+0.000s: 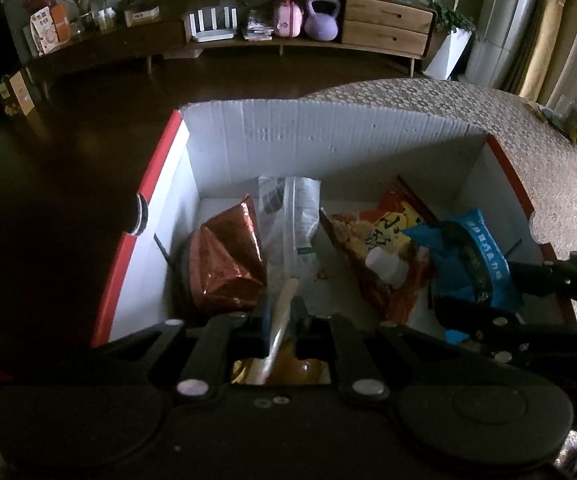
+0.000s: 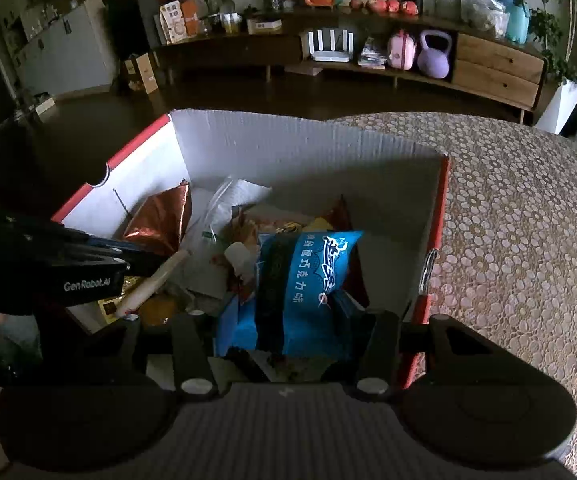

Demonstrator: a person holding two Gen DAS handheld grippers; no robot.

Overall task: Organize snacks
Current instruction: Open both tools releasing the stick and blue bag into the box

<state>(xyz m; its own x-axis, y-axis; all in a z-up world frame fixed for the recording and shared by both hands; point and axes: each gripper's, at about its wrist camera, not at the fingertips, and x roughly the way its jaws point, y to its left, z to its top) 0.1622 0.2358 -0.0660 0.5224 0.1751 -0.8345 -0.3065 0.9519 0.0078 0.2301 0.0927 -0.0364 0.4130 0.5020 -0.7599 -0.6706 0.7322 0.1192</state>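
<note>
The right gripper (image 2: 288, 320) jaws clamp the blue foil snack bag (image 2: 308, 280) over the white cardboard box (image 2: 288, 140); the left gripper (image 1: 280, 312) jaws pinch a thin tan stick-shaped snack (image 1: 284, 300) lengthwise.

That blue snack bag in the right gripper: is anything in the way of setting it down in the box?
Partly. The blue snack bag is held over the box, whose top is open, but an orange packet with a small white piece on it lies right under and beside the bag. It would probably land on that rather than on the bare floor.
</note>
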